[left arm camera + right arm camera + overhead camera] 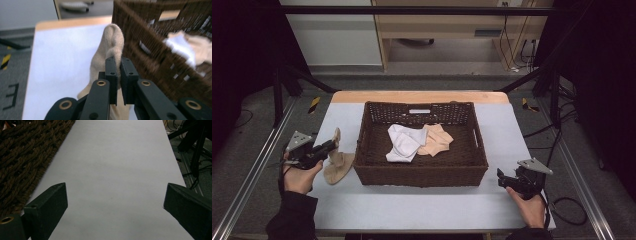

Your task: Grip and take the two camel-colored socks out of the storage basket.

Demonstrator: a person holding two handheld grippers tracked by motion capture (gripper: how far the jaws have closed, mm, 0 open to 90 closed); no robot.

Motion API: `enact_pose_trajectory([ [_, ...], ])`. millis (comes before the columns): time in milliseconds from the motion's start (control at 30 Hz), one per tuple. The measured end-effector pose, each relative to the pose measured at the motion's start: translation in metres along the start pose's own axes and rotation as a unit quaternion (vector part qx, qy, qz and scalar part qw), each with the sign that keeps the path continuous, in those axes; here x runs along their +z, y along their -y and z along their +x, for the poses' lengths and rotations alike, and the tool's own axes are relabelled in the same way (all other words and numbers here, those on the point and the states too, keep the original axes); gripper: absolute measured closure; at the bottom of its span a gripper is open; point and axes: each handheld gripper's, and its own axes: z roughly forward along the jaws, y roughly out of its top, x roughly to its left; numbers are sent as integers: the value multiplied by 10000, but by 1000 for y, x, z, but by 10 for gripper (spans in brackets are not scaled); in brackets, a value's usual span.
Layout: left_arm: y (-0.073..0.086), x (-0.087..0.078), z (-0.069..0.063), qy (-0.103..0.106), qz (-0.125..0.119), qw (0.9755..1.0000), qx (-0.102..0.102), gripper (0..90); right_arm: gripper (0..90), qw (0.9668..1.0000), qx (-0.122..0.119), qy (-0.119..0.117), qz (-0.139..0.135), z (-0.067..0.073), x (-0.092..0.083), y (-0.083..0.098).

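Held at frame left by the left gripper (332, 145), jaws clamped on it: a beige knitted sock (337, 165), limp, toe raised, heel on the pale grey table (412, 207) just beside the dark brown woven wicker basket (377, 172). Lower right: right gripper (503, 178), jaws wide apart over bare tabletop. Farther up, inside the basket: a crumpled white cloth (403, 142) touching a peach cloth (437, 140).

A white-topped table (422, 205) with a wooden far edge carried a dark brown wicker basket (377, 172) near its middle. Just left of the basket, a beige sock (338, 167) rested its lower end on the tabletop, its upper end raised.
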Motion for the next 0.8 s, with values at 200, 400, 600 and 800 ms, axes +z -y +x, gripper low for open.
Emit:
enact_pose_trajectory([
  [200, 22, 17, 1, -34, 534, 9985, 93, 836, 55, 10000, -14, 9, -1, 0, 0, 0],
  [400, 30, 21, 4, 4, 742, 9972, 61, 759, 55, 10000, -41, 5, -1, 0, 0, 0],
  [600, 32, 13, 5, -66, 496, 9987, -35, 427, 53, 10000, -20, -5, -6, 0, -1, 0],
  [800, 36, 0, 7, -170, 346, 9992, -52, 292, 52, 10000, 8, 8, -15, 0, -1, 1],
])
